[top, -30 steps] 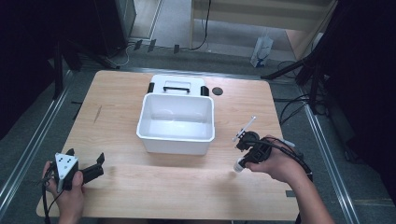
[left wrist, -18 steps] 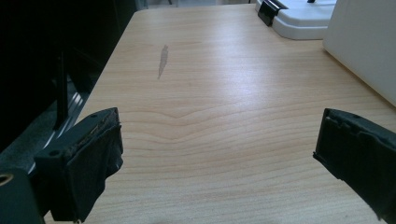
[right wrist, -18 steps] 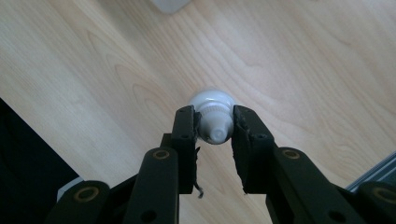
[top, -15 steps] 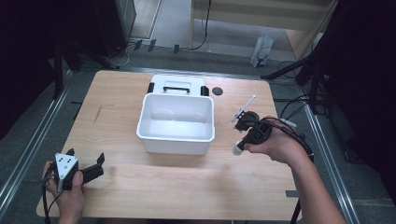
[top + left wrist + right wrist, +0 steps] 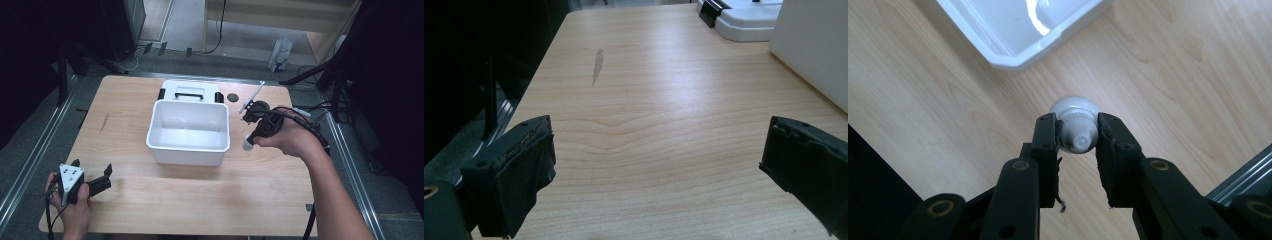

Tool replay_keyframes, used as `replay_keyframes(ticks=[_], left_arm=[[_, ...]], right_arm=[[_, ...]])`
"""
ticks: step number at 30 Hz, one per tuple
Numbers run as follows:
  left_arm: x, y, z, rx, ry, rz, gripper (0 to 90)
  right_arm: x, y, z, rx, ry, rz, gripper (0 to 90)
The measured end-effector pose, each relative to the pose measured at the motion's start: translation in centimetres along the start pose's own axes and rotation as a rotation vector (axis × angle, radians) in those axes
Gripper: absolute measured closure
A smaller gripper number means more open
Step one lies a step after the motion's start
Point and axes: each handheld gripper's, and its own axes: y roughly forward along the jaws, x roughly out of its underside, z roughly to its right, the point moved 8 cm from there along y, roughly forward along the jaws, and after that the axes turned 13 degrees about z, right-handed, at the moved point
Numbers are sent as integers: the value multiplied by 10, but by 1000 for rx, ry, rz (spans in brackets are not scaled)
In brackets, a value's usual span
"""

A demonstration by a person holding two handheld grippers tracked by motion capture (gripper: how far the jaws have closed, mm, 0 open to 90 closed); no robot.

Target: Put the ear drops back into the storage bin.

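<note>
A small white capped tube [image 5: 1075, 107] is clamped between the jaws of my right gripper [image 5: 1076, 126], cap end toward the camera. From above, the right gripper [image 5: 251, 136] hangs just right of the white bin [image 5: 187, 148], with the tube [image 5: 247, 144] poking out below it over the wood. The bin's corner [image 5: 1013, 59] lies just beyond the tube. My left gripper [image 5: 91, 167] rests open at the table's near left corner. Between its jaws there is bare wood [image 5: 654, 160].
A white lid with a black handle [image 5: 190, 90] lies behind the bin, and a small black disc [image 5: 232, 97] sits to its right. In the left gripper view the bin wall [image 5: 819, 45] and the lid [image 5: 749, 20] stand far right. Cables trail off the table's right edge.
My right gripper has carried the tube away from the person, from the near right of the table up beside the bin's right wall. The left gripper has stayed put.
</note>
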Motion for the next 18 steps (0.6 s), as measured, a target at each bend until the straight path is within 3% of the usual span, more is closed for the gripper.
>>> replay_keyframes(ticks=[9, 18], left_arm=[[0, 0, 0, 3, 7, -1, 14], [0, 0, 0, 4, 7, -2, 14]], right_arm=[[-29, -9, -4, 3, -35, 34, 722], [-53, -3, -15, -10, -83, 46, 722]])
